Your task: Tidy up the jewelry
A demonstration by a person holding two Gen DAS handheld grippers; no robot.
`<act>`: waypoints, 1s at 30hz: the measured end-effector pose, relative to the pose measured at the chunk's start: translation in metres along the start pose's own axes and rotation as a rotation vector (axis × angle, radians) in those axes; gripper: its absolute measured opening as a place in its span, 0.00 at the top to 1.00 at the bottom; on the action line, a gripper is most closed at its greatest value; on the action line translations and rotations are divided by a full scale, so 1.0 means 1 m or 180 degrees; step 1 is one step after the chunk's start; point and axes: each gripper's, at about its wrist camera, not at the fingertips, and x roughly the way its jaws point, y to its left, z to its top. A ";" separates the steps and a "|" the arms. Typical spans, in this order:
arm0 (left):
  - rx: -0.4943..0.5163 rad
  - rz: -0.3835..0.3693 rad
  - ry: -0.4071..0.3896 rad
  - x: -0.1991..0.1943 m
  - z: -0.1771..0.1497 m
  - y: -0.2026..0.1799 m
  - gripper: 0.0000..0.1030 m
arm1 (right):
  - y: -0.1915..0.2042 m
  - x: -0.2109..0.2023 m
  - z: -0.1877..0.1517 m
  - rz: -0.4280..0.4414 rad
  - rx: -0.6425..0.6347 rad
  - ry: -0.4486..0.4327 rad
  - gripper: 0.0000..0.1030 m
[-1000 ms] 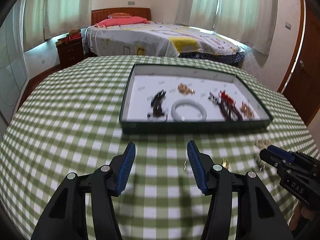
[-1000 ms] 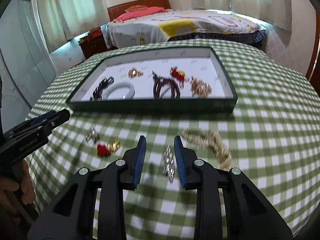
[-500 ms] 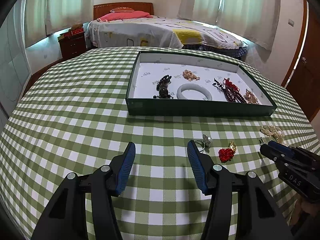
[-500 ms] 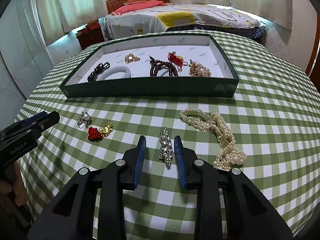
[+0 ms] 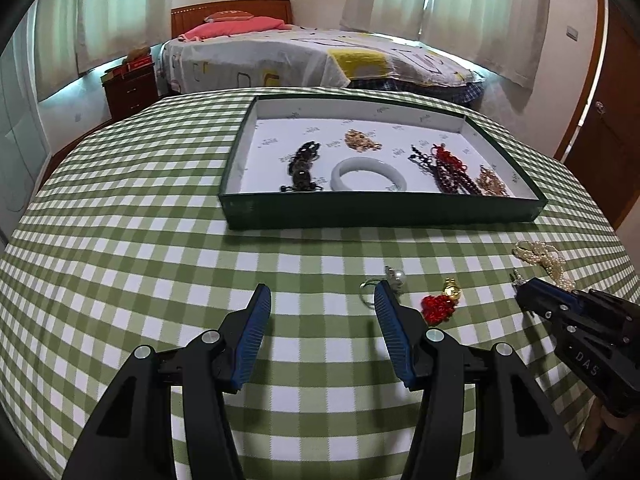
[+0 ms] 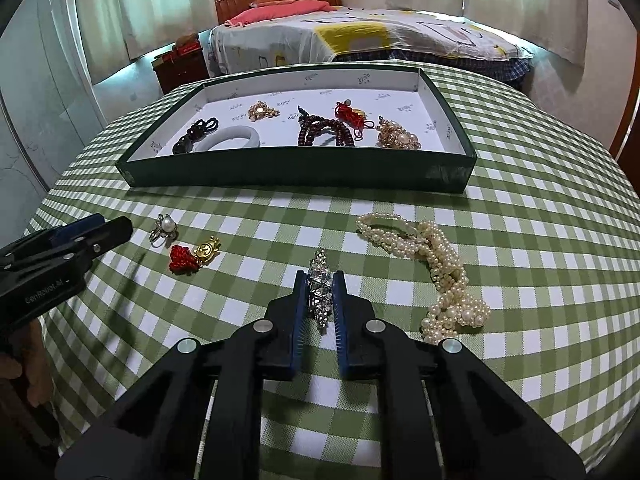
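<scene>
- Now, in the left wrist view, the left gripper point(image 5: 322, 304) hovers over the checked cloth point(image 5: 140, 264), jaws apart and empty as before, a ring point(image 5: 394, 278) just beside one finger; the right gripper point(image 5: 520, 292), marked "DAS", reaches in nearby.
- Meanwhile, in the right wrist view, the right gripper point(image 6: 320, 284) has clamped on the brooch point(image 6: 320, 292), ready for the tray point(image 6: 296, 170). Pearls point(image 6: 432, 264) wait. The other tool's label looks like "GenRobot.AI".

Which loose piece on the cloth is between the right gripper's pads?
The rhinestone piece, sparkly and silver, is pinched by the right gripper. The pearl necklace, pearl ring and red-and-gold charm lie untouched.
</scene>
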 end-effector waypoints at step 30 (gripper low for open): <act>0.0270 -0.0207 0.0128 0.025 0.008 -0.022 0.66 | 0.001 0.000 0.000 0.0034 0.0025 -0.0018 0.87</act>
